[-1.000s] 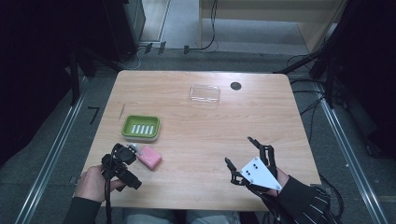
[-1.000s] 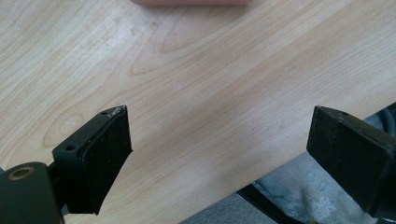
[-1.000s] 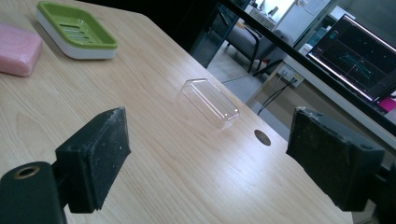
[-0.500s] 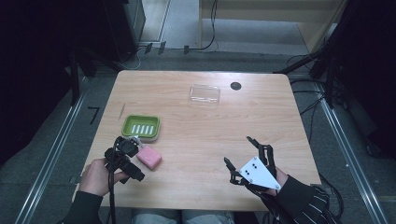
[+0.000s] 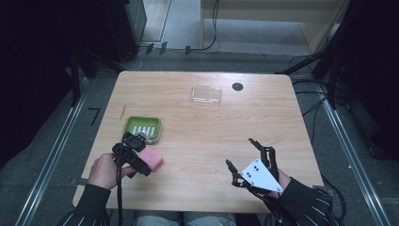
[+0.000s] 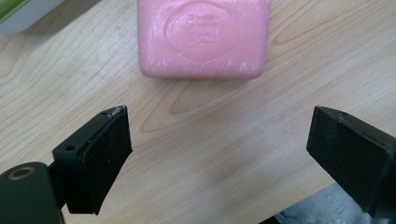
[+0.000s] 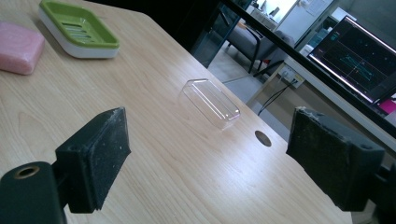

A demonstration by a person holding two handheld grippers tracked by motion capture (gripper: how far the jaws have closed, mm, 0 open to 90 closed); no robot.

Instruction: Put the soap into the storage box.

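Left claw [image 5: 141, 153] is sitting at the 8 o'clock part of the counter [image 5: 207, 122], gripped in the person's left hand [image 5: 106, 170]. In the left gripper view its jaws are standing wide apart, with bare wood between the pads [image 6: 105, 158]; nothing is being held or touched. The pink soap bar [image 6: 204, 37] is lying flat on the counter just ahead of the jaw tips, at 12 o'clock in that view, apart from both pads, with its oval stamp facing up. From the high view the soap [image 5: 151, 160] is showing right beside the left claw, on its 3 o'clock side.

Right claw [image 5: 245, 154] is hovering at the 5 o'clock part of the counter, with the grey three-cornered plate [image 5: 259, 175] on top and a striped sleeve [image 5: 301, 207] behind it. Its jaws are also standing wide apart; in the right gripper view only counter is lying between the pads [image 7: 100, 154], and they are gripping nothing.

Farther off, the green soap dish [image 5: 142, 127] is resting just beyond the soap, toward 11 o'clock from it, close by; whether the two are touching cannot be told. Farther still, a clear plastic lid [image 5: 206, 94] is lying near the 12 o'clock edge, with a small dark hole [image 5: 237, 86] in the counter just to its 2 o'clock side.
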